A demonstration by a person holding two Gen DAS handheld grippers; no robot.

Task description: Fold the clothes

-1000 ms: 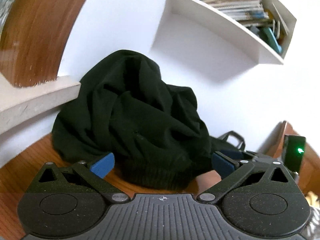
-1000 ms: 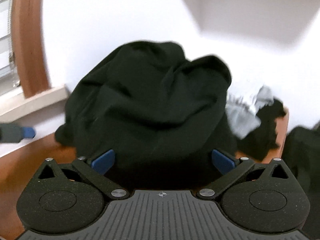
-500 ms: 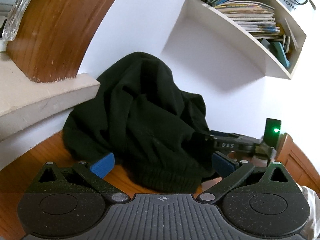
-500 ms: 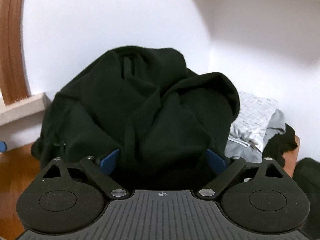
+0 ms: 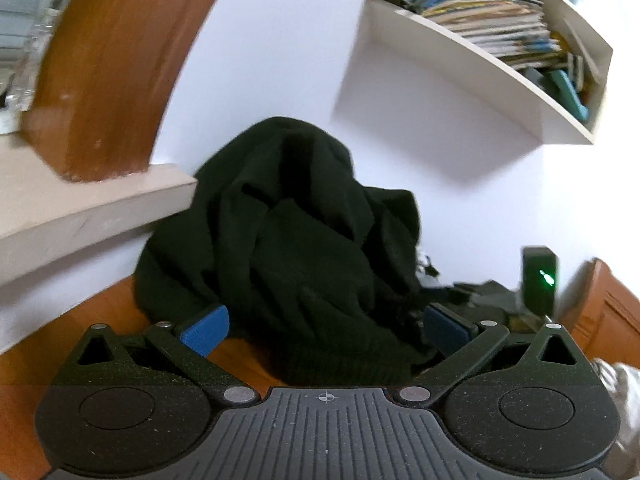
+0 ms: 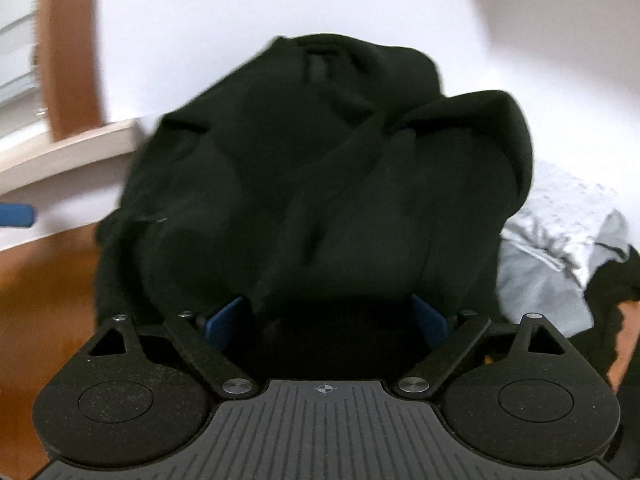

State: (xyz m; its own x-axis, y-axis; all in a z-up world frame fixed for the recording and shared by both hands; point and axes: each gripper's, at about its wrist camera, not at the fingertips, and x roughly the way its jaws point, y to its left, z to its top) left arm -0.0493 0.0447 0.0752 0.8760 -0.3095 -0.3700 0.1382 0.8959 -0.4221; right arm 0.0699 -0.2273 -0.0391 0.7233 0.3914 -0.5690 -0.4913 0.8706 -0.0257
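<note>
Black garment (image 5: 304,264) sits heaped on a brown wooden table (image 5: 100,320), pushed back against a white wall (image 5: 280,60) beside a pale window ledge (image 5: 80,208); a white shelf (image 5: 460,52) of stacked papers hangs above. The heap rises to a rounded peak, so no long axis can be told; its ribbed hem faces the cameras. It is matte and deeply creased. Left tongs (image 5: 326,326) stand apart, just short of the hem. Right tongs (image 6: 326,320) stand apart with cloth between the blue pads. A grey garment (image 6: 560,240) lies to the right.

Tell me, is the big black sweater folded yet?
Not folded. The black sweater sits in a crumpled heap against the wall, bunched with deep wrinkles in both views, on the wooden table.
</note>
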